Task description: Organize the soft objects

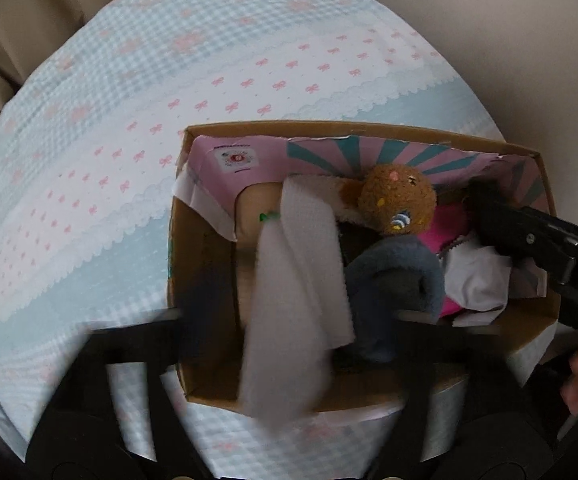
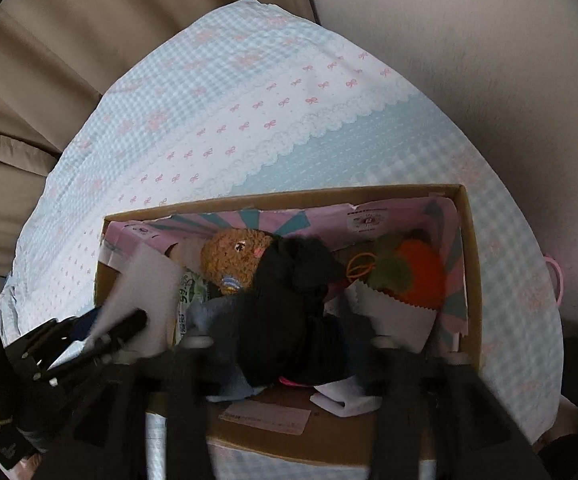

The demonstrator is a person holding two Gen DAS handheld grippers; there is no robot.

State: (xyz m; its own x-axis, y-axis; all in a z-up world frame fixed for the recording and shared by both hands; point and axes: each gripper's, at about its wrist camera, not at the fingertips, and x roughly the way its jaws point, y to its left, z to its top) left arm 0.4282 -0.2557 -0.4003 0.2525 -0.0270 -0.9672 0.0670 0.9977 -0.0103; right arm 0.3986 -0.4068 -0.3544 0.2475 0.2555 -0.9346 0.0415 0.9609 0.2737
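Over the cardboard box (image 1: 369,130), wide-spread left fingers (image 1: 177,320) straddle limp white cloth (image 1: 293,300), gripping nothing

Tablecloth (image 1: 217,92): blue-and-white gingham with pink bows and a scalloped white band, spread over the table top.
Curtain (image 2: 89,40): beige folds hanging beyond the tablecloth's far left edge.
Wall (image 2: 469,40): plain pale surface beyond the tablecloth's far right edge.
Pink loop (image 2: 557,282): a thin pink ring or handle peeking out at the tablecloth's right edge; what it belongs to is unclear.
Wall in the left view (image 1: 489,20): the same pale surface, past the tablecloth's far right corner.
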